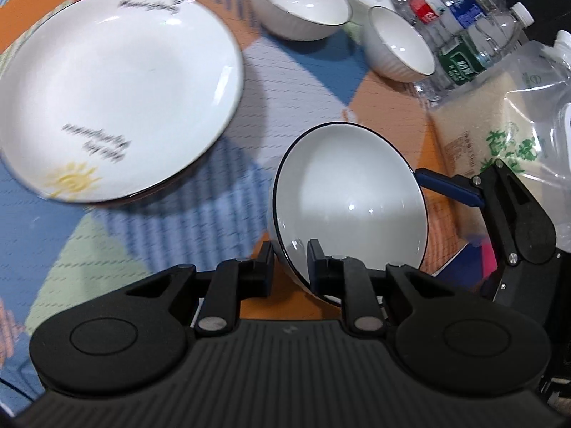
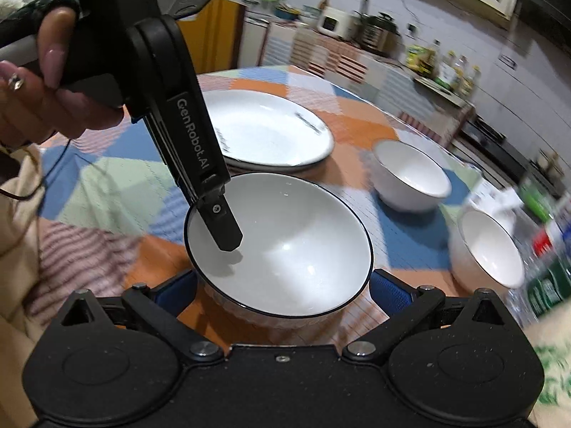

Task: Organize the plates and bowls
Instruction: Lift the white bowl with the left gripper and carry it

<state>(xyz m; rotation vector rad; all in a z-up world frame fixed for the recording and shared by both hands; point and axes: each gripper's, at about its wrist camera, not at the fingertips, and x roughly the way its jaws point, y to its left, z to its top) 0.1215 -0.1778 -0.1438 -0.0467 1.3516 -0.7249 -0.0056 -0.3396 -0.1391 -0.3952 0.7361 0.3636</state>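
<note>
Pinching the bowl [image 1: 348,199] rim, left gripper [image 1: 291,262] fingers clamp it; right gripper [image 2: 282,290] fingers spread, flanking it.

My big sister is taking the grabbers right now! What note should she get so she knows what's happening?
Left gripper: shut on the rim of the near bowl, one finger inside, one outside.
Right gripper: open, its blue pads either side of the same bowl; contact unclear.
Plate: on the patterned tablecloth, with another plate's edge showing under it.
Two more bowls: standing apart beyond it, beside the water bottles.
Done: plates look stacked.
Left: probably nest the three bowls together.
</note>
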